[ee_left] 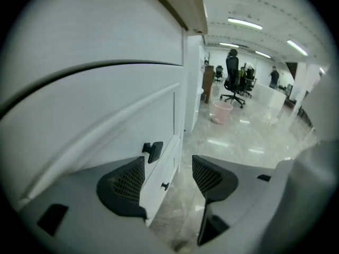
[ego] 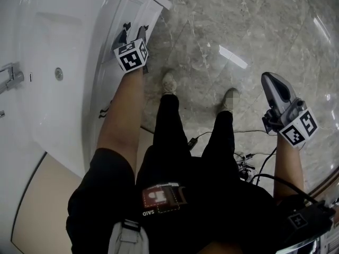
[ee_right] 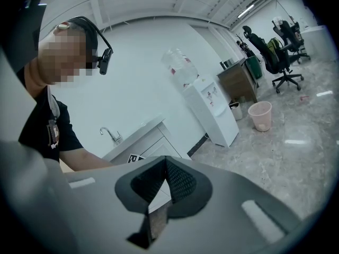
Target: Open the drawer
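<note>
A polished grey marble floor (ego: pixel 254 30) ran the length of a bright open office under ceiling strip lights. A long white cabinet (ee_left: pixel 106 105) stood along one side, with a sink basin (ego: pixel 58 73) sunk into its top and a chrome faucet (ego: pixel 10 78) at the basin's far edge. A person in black trousers (ego: pixel 169 136) stood facing along the cabinet's front, just beside it.

Past the cabinet's far end stood a white water dispenser (ee_right: pixel 212 110), then a brown desk, with black office chairs (ee_left: pixel 233 81) well beyond it. A pink waste bin (ee_right: pixel 260 115) sat on the floor near the dispenser.

The left gripper (ee_left: pixel 168 180) was held close to the cabinet's face and tilted downward. Its jaws stood apart and released, with nothing gripped between them (only the cabinet front and the floor showed through the gap). The right gripper (ee_right: pixel 165 181) hung well away from the cabinet on the person's other side, jaws clenched together on nothing.

The drawer (ee_left: pixel 159 171) was the low front under the cabinet's panelled door, and it lay flush with the cabinet's face. It sat just ahead of the left gripper's pads (ee_left: pixel 127 181), which did not touch it. A square dark handle (ee_left: pixel 153 151) sat on the door above it. A small dark knob (ee_left: pixel 165 186) was on the drawer itself.
</note>
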`<move>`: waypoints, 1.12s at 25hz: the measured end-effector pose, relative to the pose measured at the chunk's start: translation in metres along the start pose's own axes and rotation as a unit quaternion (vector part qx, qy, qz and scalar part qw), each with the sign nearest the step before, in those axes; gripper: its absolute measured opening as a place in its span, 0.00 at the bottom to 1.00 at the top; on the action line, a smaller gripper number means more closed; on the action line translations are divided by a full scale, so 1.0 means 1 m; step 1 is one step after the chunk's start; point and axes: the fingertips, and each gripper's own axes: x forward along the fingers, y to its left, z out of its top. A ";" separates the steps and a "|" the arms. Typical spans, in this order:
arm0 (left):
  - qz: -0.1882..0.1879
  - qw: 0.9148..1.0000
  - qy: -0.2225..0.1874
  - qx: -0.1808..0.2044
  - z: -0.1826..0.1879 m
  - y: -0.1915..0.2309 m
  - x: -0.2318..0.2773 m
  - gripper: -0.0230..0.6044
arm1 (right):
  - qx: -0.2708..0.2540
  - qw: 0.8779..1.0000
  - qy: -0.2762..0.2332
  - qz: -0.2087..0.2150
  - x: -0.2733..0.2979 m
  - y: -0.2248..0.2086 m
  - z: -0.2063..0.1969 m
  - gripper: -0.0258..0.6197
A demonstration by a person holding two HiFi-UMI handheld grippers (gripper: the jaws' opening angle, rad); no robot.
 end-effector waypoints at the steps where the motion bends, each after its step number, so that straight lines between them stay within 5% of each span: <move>1: 0.003 1.000 0.002 0.029 0.000 0.000 0.000 0.46 | 0.000 1.000 0.001 0.000 0.000 0.000 0.000 0.04; 5: 0.004 0.995 0.008 0.095 0.005 -0.006 0.004 0.46 | 0.004 1.000 0.002 -0.002 -0.001 -0.001 -0.002 0.04; 10: 0.005 0.996 0.015 0.083 0.007 -0.004 0.003 0.44 | 0.006 1.000 0.005 0.000 0.000 0.002 -0.005 0.04; 19: -0.018 0.988 0.007 0.152 -0.004 -0.038 -0.006 0.43 | 0.011 1.000 0.005 0.003 -0.001 0.002 -0.012 0.04; 28: -0.018 0.989 0.015 0.147 -0.013 -0.062 -0.017 0.43 | 0.014 1.000 -0.002 0.001 -0.014 0.004 -0.014 0.04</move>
